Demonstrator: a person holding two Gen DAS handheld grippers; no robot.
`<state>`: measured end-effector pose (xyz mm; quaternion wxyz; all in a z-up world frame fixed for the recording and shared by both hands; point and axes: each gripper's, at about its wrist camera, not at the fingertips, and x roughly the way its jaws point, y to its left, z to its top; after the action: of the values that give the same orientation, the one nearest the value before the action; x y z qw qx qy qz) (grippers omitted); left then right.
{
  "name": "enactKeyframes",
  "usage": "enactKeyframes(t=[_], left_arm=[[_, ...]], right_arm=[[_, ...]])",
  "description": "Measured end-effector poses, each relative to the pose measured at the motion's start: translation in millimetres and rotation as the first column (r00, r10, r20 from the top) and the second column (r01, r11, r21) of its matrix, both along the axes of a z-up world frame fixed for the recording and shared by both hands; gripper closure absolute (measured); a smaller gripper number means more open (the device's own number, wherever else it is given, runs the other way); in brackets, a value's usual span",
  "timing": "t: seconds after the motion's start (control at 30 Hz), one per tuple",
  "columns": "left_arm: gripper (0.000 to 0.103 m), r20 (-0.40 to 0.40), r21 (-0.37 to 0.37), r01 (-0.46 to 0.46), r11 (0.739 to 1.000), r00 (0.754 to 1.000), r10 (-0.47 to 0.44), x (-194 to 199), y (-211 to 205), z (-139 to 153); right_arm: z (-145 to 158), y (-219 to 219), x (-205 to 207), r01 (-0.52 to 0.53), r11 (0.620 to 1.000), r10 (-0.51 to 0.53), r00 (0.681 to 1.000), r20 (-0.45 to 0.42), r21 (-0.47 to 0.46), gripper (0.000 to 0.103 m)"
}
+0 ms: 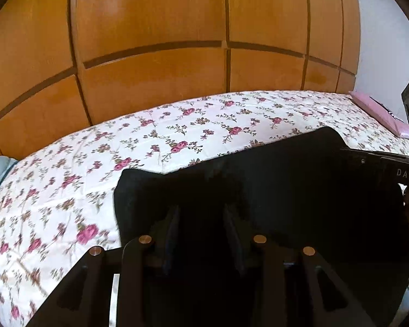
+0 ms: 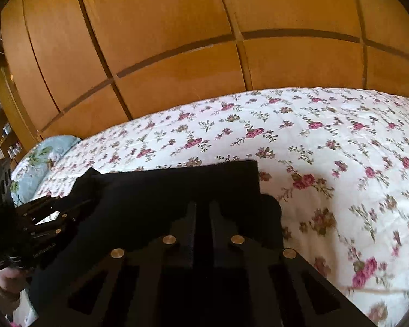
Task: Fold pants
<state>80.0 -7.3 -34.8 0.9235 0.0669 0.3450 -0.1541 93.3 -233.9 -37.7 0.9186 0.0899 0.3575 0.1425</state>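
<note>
The black pants point(image 1: 272, 179) lie folded on the floral bedspread point(image 1: 177, 125); they also show in the right wrist view point(image 2: 177, 188). My left gripper point(image 1: 201, 212) sits over the pants' near edge, its fingers a moderate gap apart with dark cloth between them; whether they pinch it is unclear. My right gripper point(image 2: 203, 209) has its fingers nearly together on the near edge of the pants. The right gripper shows at the right edge of the left view point(image 1: 390, 163), and the left gripper at the left of the right view point(image 2: 41, 223).
A wooden wardrobe point(image 1: 177, 41) stands right behind the bed. A pale blue pillow point(image 2: 41, 155) lies at the bed's left end, and a pink item point(image 1: 379, 111) at its right end. Floral bedspread point(image 2: 327, 150) stretches beyond and beside the pants.
</note>
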Motion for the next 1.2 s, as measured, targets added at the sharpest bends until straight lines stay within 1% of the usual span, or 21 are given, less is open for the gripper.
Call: enactKeyframes(t=[0.07,0.1,0.2,0.27,0.3,0.33,0.4,0.47,0.5,0.53,0.6,0.67,0.7,0.8,0.87,0.93,0.97,1.0,1.07,1.17,1.2], left_arm=[[0.068,0.044,0.017,-0.007,1.000,0.999,0.006,-24.1,3.3,1.3],[0.068,0.057,0.016,-0.012,1.000,0.998,0.011,-32.7,5.3,1.3],[0.067,0.072,-0.042,-0.038,0.998,0.997,0.041,-58.3,16.6,0.7],[0.065,0.062,-0.097,-0.063,0.993,0.996,0.070,-71.4,26.7,0.7],[0.064,0.053,-0.136,-0.065,0.989,0.996,0.073,-77.0,32.0,1.7],[0.062,0.039,-0.181,-0.070,0.981,0.996,0.078,-83.4,39.6,3.1],[0.054,0.012,-0.244,-0.072,0.967,0.997,0.077,-89.8,50.0,4.2],[0.036,-0.052,-0.340,-0.093,0.936,0.995,0.080,-94.3,67.6,2.7],[0.036,-0.097,-0.401,-0.104,0.910,0.993,0.071,-94.6,77.6,0.3],[0.036,-0.147,-0.472,-0.120,0.874,0.988,0.057,-94.5,88.7,-3.6],[0.034,-0.235,-0.566,-0.172,0.806,0.971,0.042,-91.8,106.2,-12.2],[0.031,-0.278,-0.609,-0.198,0.768,0.960,0.026,-88.7,114.3,-18.8],[0.030,-0.298,-0.624,-0.201,0.755,0.954,0.007,-86.1,115.8,-22.2],[0.029,-0.365,-0.676,-0.179,0.715,0.924,-0.114,-71.3,110.6,-33.4],[0.028,-0.370,-0.673,-0.170,0.720,0.920,-0.128,-66.6,105.1,-34.3],[0.027,-0.366,-0.651,-0.145,0.745,0.920,-0.140,-60.7,95.6,-32.6],[0.027,-0.367,-0.631,-0.136,0.763,0.919,-0.140,-58.6,89.9,-31.2],[0.027,-0.366,-0.622,-0.131,0.772,0.920,-0.139,-58.1,88.5,-29.6],[0.041,-0.346,-0.588,-0.102,0.802,0.929,-0.135,-57.8,82.7,-22.5],[0.055,-0.286,-0.522,-0.050,0.851,0.951,-0.119,-62.0,75.0,-4.7],[0.057,-0.264,-0.500,-0.033,0.866,0.958,-0.116,-60.9,72.4,1.9]], right_arm=[[1.2,2.1,-17.3,0.018,0.998,-0.017,1.000,0.018,-0.059,0.094],[1.4,4.2,-27.1,0.035,0.993,-0.032,0.999,0.029,-0.114,0.090],[1.4,2.7,-50.3,0.039,0.989,-0.033,0.999,0.042,-0.145,0.078],[0.8,-4.7,-62.3,0.091,0.985,-0.087,0.996,0.033,-0.150,0.037],[-0.6,-13.2,-67.5,0.125,0.984,-0.124,0.992,0.016,-0.127,0.034],[-2.5,-23.0,-72.3,0.141,0.988,-0.141,0.990,-0.004,-0.066,0.034],[-10.1,-44.0,-78.7,0.149,0.984,-0.143,0.987,-0.070,0.098,0.034],[-17.7,-59.1,-83.4,0.168,0.961,-0.143,0.982,-0.124,0.219,0.033],[-20.8,-65.0,-85.8,0.175,0.947,-0.140,0.980,-0.143,0.271,0.033],[-22.7,-68.0,-87.8,0.179,0.937,-0.137,0.978,-0.155,0.300,0.032],[-24.9,-73.3,-90.0,0.177,0.921,-0.122,0.977,-0.173,0.348,0.032],[-24.0,-73.7,-88.8,0.160,0.915,-0.097,0.978,-0.182,0.370,0.032],[-23.7,-72.5,-86.7,0.149,0.916,-0.080,0.978,-0.193,0.372,0.032],[-25.1,-63.1,-80.4,0.105,0.925,-0.022,0.975,-0.222,0.366,0.027],[-29.3,-55.7,-77.6,0.092,0.931,-0.008,0.973,-0.232,0.352,0.026],[-31.6,-53.5,-74.3,0.107,0.926,-0.021,0.972,-0.235,0.363,0.028],[-31.6,-52.5,-73.3,0.114,0.925,-0.026,0.971,-0.239,0.364,0.032],[-31.0,-51.2,-71.9,0.119,0.926,-0.030,0.970,-0.242,0.359,0.034],[-27.1,-49.3,-71.3,0.109,0.930,-0.025,0.971,-0.236,0.352,0.049],[-12.8,-43.9,-79.2,0.082,0.943,-0.022,0.983,-0.184,0.322,0.057],[-6.9,-42.1,-82.1,0.070,0.949,-0.022,0.987,-0.158,0.308,0.058]])
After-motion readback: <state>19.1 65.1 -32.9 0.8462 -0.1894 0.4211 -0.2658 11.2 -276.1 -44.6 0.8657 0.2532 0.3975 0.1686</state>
